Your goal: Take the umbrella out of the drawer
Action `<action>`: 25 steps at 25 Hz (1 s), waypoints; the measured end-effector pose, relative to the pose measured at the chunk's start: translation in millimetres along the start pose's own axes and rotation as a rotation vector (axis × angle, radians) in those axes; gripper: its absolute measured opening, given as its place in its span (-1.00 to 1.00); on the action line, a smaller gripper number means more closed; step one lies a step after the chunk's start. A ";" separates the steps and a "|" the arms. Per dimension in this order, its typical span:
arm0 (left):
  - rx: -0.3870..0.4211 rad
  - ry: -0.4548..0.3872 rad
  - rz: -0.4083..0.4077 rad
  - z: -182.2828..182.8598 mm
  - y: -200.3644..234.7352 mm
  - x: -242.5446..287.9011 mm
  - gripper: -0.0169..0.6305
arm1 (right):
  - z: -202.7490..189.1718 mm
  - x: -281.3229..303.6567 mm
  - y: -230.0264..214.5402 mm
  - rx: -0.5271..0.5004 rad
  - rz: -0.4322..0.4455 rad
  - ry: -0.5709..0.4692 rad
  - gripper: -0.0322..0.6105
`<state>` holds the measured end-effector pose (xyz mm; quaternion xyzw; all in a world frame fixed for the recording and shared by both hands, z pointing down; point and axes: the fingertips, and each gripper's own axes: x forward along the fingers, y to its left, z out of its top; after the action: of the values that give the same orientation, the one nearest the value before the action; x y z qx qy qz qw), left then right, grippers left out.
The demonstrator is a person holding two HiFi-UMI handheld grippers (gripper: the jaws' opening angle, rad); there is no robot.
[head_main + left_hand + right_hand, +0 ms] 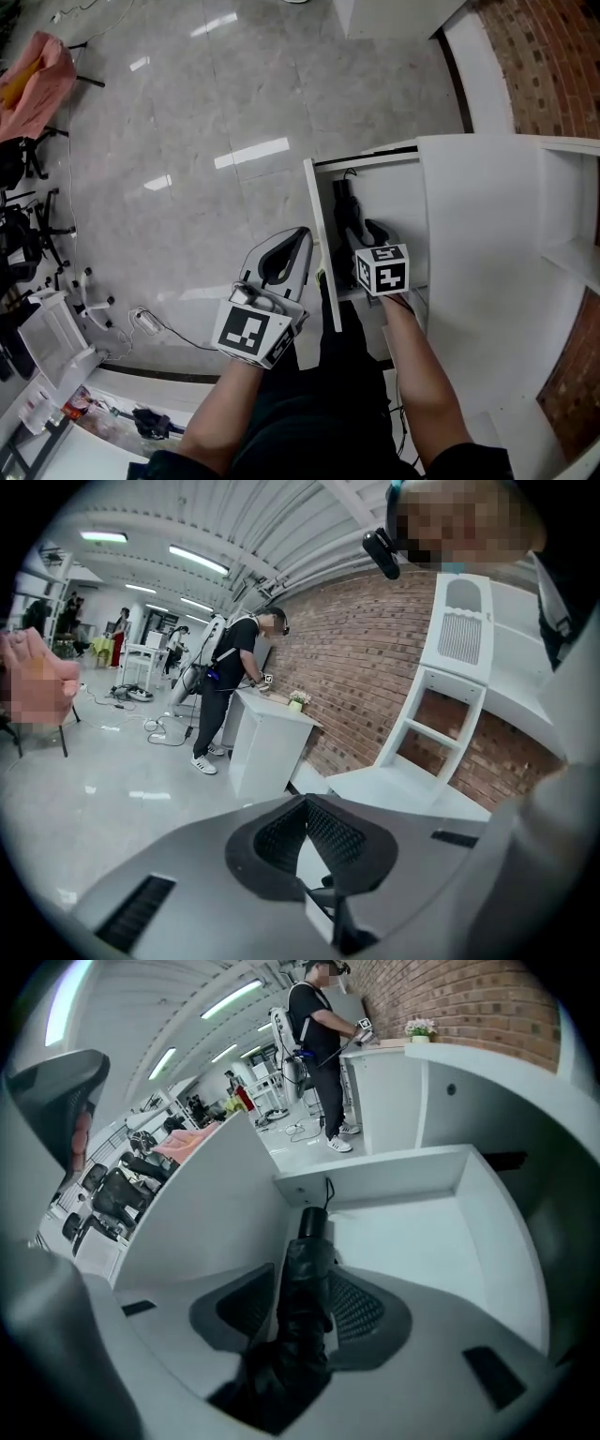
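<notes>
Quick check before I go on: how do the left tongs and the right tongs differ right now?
The left tongs are closed tip to tip with nothing between them; the right tongs stand apart with the folded black umbrella between them. The left tongs are outside the drawer, beside its front panel; the right tongs reach down into it. Both look like the same grey model.
</notes>
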<state>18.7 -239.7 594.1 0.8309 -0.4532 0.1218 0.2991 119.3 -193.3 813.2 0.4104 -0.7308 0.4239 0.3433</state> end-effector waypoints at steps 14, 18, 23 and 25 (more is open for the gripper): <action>-0.040 0.039 0.016 -16.7 10.4 11.9 -0.93 | -22.0 56.5 -10.0 -0.018 -0.017 0.124 -0.10; -0.043 0.041 0.026 -19.6 15.3 8.8 -0.93 | -22.3 65.0 -5.4 -0.041 -0.011 0.147 -0.08; -0.049 0.040 0.044 -20.8 20.2 2.1 -0.93 | -26.2 74.7 -0.7 -0.044 -0.005 0.197 -0.07; -0.048 0.032 0.055 -21.1 23.5 1.0 -0.93 | -27.4 81.3 -0.2 -0.037 -0.001 0.226 -0.06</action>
<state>1.3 -237.2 620.4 0.8086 -0.4738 0.1323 0.3229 88.9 -193.7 893.4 0.3541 -0.6949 0.4537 0.4312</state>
